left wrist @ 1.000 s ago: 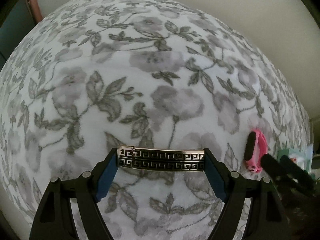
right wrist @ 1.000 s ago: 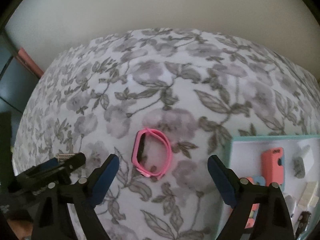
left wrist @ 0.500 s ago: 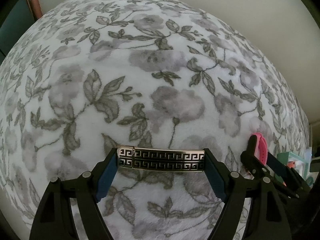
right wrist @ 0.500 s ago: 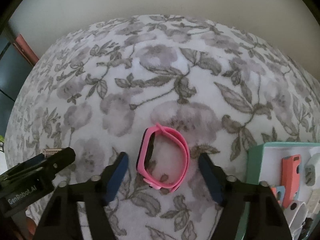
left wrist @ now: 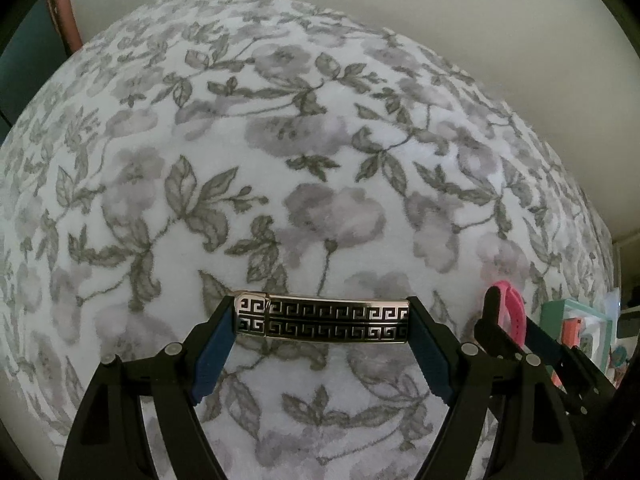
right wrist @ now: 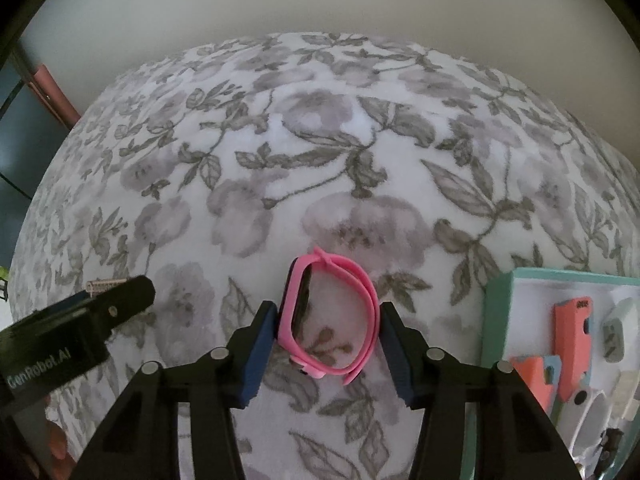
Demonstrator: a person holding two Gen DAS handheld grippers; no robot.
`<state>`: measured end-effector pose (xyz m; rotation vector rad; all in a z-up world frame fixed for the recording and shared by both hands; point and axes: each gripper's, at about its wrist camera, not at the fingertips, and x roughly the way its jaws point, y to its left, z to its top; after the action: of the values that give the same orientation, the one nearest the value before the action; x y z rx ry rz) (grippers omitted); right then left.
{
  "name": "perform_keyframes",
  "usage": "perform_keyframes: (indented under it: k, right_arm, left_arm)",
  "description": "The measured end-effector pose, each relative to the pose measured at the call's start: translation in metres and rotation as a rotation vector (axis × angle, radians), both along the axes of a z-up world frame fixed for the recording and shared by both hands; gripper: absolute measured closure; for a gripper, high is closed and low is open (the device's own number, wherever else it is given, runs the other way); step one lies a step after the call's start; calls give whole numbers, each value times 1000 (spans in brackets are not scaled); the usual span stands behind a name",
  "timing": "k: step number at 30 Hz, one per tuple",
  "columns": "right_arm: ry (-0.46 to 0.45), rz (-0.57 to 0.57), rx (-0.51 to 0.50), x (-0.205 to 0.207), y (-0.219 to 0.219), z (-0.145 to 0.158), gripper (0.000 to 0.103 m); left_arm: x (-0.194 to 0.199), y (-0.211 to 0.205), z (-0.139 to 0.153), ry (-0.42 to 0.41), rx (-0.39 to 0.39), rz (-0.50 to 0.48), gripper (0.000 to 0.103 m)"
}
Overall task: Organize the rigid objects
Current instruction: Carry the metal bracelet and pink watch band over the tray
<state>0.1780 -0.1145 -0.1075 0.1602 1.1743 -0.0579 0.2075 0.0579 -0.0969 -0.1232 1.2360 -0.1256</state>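
Observation:
My left gripper [left wrist: 322, 318] is shut on a black and silver bracelet with a Greek-key pattern [left wrist: 322, 319], held crosswise between its blue pads above the floral blanket. My right gripper [right wrist: 328, 320] has its pads against both sides of a pink fitness band [right wrist: 332, 316] that lies on the blanket. The pink band also shows in the left wrist view [left wrist: 506, 308] between the right gripper's fingers. The left gripper shows in the right wrist view [right wrist: 80, 320] at the left, with the bracelet's end [right wrist: 106, 285] sticking out.
A teal-rimmed white tray [right wrist: 496, 308] at the right holds orange cases [right wrist: 572, 344] and several small pale items. The tray also shows at the right edge of the left wrist view [left wrist: 576, 320]. A floral blanket [right wrist: 320, 160] covers the surface, with a pale wall behind.
My right gripper moved forward around the pink band and closed its pads onto it. My left gripper kept hold of the bracelet and hardly moved.

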Motion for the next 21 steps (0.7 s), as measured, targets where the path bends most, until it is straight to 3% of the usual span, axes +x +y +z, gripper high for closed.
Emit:
perform_keyframes:
  k: [21]
  right_arm:
    - [-131,-101,40,-85,-45,74,49]
  left_arm:
    - [-56,-46,85,-208,7,-128,21]
